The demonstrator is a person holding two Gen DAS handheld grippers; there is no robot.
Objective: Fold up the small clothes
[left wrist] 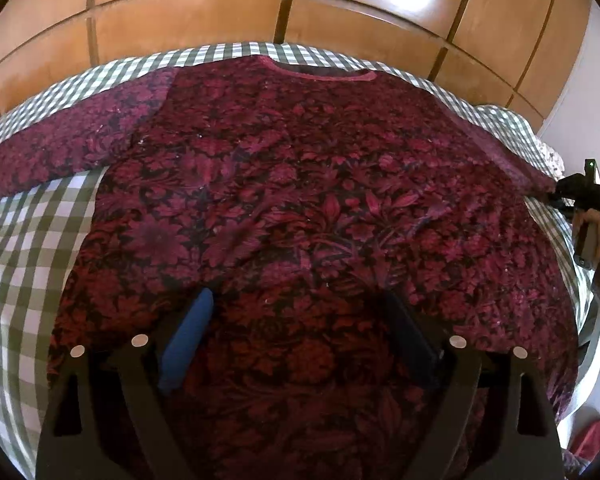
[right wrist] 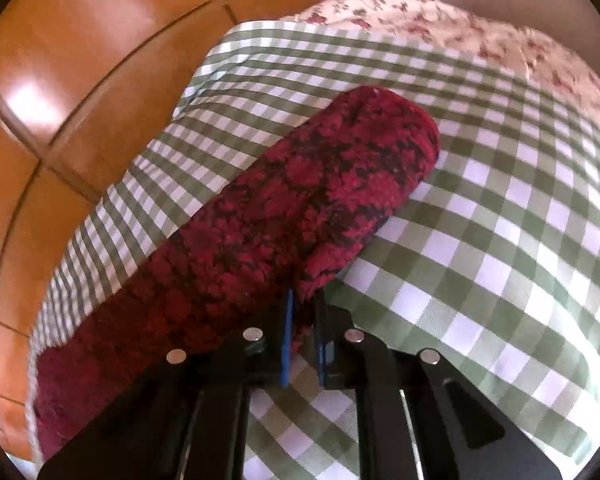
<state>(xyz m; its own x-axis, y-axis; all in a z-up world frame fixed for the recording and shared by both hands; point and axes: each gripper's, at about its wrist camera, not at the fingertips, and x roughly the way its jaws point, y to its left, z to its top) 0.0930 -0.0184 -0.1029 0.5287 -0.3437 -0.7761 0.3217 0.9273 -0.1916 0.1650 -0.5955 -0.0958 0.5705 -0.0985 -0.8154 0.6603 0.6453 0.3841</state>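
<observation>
The left gripper [left wrist: 296, 320] is held wide apart over the lower body of the red flowered sweater [left wrist: 300, 200], nothing pinched; the sweater is spread flat on the checked cloth [left wrist: 24, 240]; the right gripper [right wrist: 303, 344] is clamped on the sleeve [right wrist: 300, 208] edge; bare cloth is seen rightward; beyond, wooden panels [left wrist: 188, 12].

Left tool [left wrist: 300, 320] hangs with jaws spread wide and nothing pinched; right tool [right wrist: 303, 320] is clamped tight.
</observation>
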